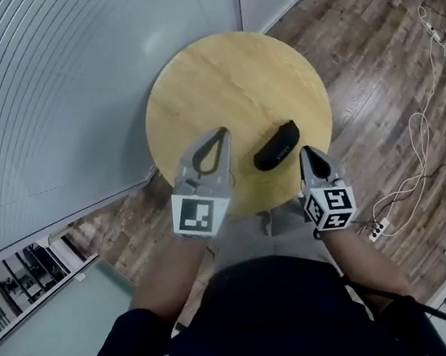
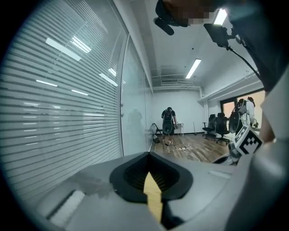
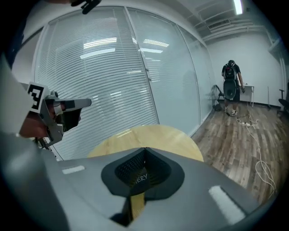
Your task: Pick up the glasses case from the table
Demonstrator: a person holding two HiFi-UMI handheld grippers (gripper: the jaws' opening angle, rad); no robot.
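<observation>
Glasses case (image 1: 276, 146) on table (image 1: 226, 82), near closed R gripper (image 1: 307, 150).

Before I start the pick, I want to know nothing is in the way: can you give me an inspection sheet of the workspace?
Surface: round wooden table, only the case on it.
Job's things: black glasses case, closed, lying on the table's near right part.
Clutter: nothing seen.
Grippers: left gripper shut, empty, over the table's near edge; right gripper shut, empty, close to the case, not gripping it.
Cables: white cables and a power strip on the floor at right.
Surroundings: glass wall with blinds, wooden floor, a person standing far off.
</observation>
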